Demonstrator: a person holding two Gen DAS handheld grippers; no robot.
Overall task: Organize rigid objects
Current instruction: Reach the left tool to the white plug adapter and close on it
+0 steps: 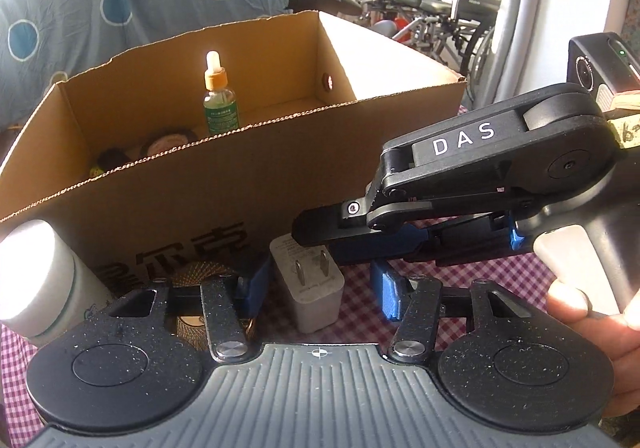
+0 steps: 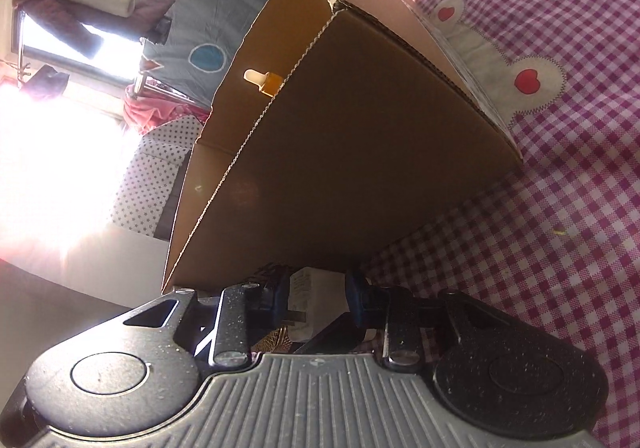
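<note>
At the lower centre of the left wrist view a white plug adapter stands on the pink checked cloth, prongs facing the camera, just in front of the cardboard box. The left gripper has its blue pads spread wide, one either side of the adapter without touching it. The right gripper comes in from the right of the frame, tips over the adapter; in its own view its pads sit against the adapter, pinching it. Inside the box, a dropper bottle stands upright toward the upper centre. A white-capped bottle sits at lower left
</note>
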